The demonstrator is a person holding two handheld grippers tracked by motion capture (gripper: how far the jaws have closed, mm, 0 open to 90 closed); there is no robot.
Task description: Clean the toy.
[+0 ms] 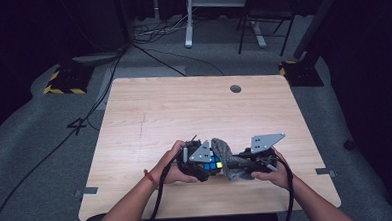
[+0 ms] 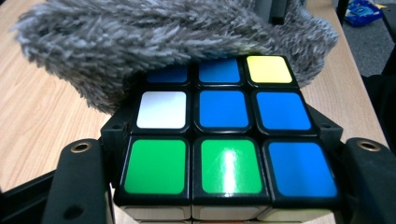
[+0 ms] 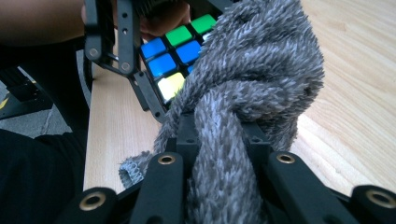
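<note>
Looking down from the high view, both tongs meet near the front edge of the surface (image 1: 149, 107): left tongs (image 1: 206, 162) clamp the cube (image 1: 215, 163), right tongs (image 1: 236, 165) grip the grey cloth (image 1: 228, 156) pressed against it. Left gripper view: cube (image 2: 219, 135) wedged between the jaws, cloth (image 2: 140, 42) draped over its far edge. Right gripper view: cloth (image 3: 243, 107) bunched in the jaws, touching the cube (image 3: 175, 56).

The cloth (image 1: 231, 161) lies on the cube (image 1: 214, 163), right of it, on the table (image 1: 184, 106).

Puzzle cube (image 2: 224, 135) top row partly hidden under grey fuzzy cloth (image 2: 154, 42), lower face cut off
</note>
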